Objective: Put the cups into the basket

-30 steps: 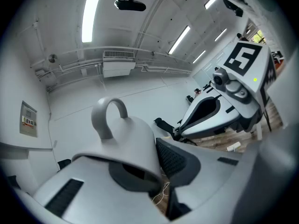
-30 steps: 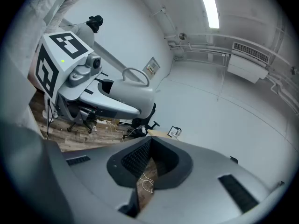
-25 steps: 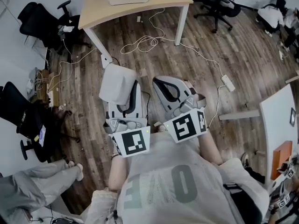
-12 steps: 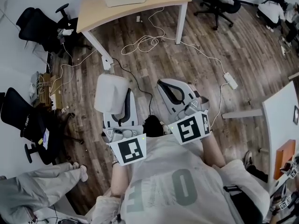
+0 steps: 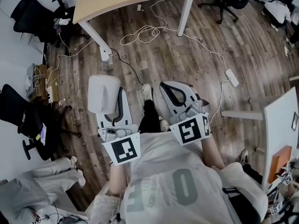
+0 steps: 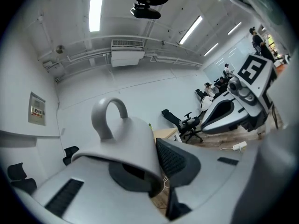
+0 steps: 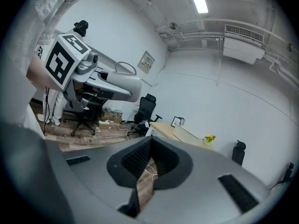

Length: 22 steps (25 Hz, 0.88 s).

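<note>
The person holds both tools level in front of the chest, side by side and a little apart, pointing forward. The left tongs are clamped on the wall of a pale grey cup, one jaw inside the cup's mouth and the other against its outside, the handle facing up. The right tongs are closed with their tips together and carry nothing. The left forearm and right forearm are bent close to the body.
</note>
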{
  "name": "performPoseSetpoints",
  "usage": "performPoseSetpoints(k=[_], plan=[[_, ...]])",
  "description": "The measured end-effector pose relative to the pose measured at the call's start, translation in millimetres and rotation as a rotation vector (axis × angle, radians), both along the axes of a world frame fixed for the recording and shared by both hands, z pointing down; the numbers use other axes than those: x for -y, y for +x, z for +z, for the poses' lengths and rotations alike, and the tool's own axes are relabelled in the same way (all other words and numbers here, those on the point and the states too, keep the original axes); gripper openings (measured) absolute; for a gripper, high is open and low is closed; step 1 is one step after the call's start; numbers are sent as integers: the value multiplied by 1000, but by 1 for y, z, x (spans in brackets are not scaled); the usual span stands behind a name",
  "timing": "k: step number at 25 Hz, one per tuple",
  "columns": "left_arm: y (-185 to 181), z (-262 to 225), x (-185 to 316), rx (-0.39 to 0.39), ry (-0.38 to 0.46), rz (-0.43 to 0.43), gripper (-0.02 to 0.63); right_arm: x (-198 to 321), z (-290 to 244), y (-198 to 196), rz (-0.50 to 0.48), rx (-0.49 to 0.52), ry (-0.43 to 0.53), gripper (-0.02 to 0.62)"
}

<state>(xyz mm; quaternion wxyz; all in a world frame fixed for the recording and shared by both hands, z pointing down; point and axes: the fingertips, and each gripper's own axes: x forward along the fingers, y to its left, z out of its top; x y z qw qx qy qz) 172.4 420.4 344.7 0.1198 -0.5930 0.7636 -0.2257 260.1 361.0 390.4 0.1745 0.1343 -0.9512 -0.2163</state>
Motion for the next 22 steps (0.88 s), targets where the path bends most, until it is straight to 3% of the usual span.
performPoseSetpoints(k=[9,15,22], plan=[[-56,-1,81,-17,19,32,51,74,2,-54,12,-6,-30,-2],[-123,-5,144,-16,-3,65,51,130,-8,-135,7,-23,-35,-2],[-207,-25,215,-18,64,81,51,197,-27,-223,12,-34,14,-2]])
